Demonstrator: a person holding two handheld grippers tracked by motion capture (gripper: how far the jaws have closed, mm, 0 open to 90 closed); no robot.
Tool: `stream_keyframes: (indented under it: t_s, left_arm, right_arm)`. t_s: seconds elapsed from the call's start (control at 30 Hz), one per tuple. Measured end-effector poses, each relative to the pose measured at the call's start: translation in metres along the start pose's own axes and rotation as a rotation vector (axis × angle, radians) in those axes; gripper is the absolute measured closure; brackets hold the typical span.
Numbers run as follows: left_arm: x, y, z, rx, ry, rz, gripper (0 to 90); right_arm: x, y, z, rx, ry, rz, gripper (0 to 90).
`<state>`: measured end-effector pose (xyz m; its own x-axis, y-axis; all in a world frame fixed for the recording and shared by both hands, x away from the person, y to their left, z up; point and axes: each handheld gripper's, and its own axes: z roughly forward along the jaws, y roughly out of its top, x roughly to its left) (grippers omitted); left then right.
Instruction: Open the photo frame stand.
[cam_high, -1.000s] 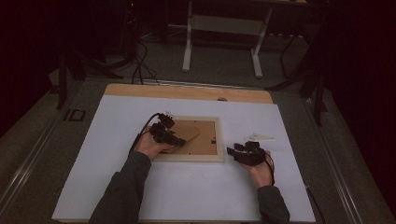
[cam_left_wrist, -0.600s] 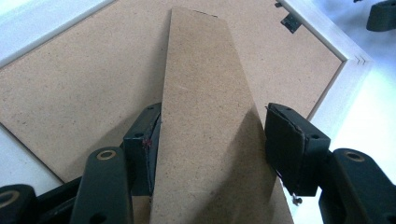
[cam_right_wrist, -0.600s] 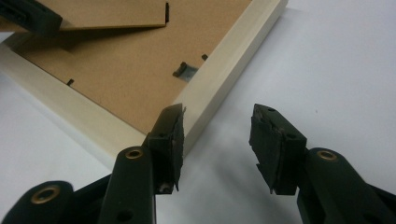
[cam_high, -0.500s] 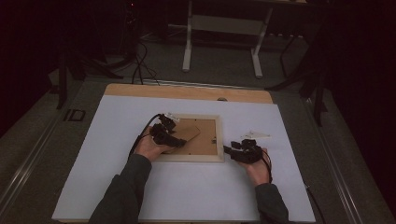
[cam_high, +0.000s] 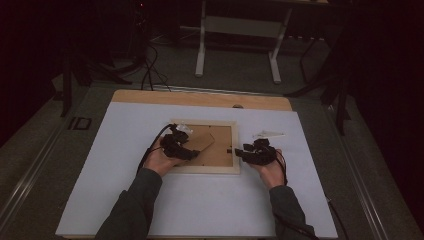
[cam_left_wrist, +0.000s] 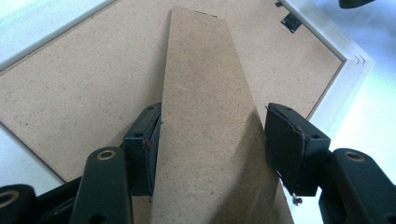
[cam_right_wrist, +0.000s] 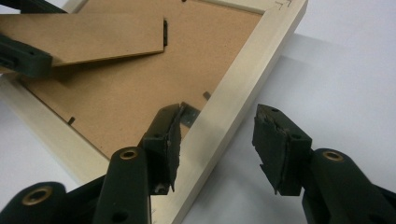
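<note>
Frame: picture frame (cam_high: 206, 147) face-down near the middle of the white table sheet (cam_high: 200, 210), long axis left-right, backing board up.
Stand: fold-out stand (cam_left_wrist: 210, 116), a tapered strip; long axis runs left-right over the backing, its far end towards the frame's right rail.
Left gripper: left gripper (cam_left_wrist: 210, 140) over the frame's left half; jaws astride the stand, one pad against its edge, the other just off it; not clamped.
Right gripper: right gripper (cam_right_wrist: 217, 135) at the frame's right rail, jaws apart, astride the rail beside a small metal clip (cam_right_wrist: 189, 114).
Room: bare sheet on all sides, widest nearside; small clear piece (cam_high: 268, 134) far-right of the frame.
</note>
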<state>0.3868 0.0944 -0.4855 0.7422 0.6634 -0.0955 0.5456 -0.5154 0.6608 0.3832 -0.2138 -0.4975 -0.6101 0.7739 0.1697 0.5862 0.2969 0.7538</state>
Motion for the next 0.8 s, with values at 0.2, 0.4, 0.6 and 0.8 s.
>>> stream_keyframes:
  t_s: [0.2, 0.4, 0.6, 0.8]
  left_arm:
    - [-0.004, -0.001, -0.002, -0.012, 0.016, 0.016, 42.1]
    - [-0.007, -0.002, -0.004, -0.025, 0.028, 0.030, 42.1]
    - [-0.008, -0.002, -0.005, -0.030, 0.038, 0.040, 42.1]
    - [-0.011, -0.003, -0.006, -0.036, 0.046, 0.046, 42.1]
  right_arm:
    - [-0.004, 0.005, 0.004, 0.007, 0.017, 0.021, 49.8]
    - [-0.006, 0.009, 0.007, 0.011, 0.021, 0.031, 49.8]
    - [-0.008, 0.012, 0.008, 0.011, 0.022, 0.034, 48.1]
    - [-0.007, 0.017, 0.010, 0.019, 0.043, 0.027, 45.4]
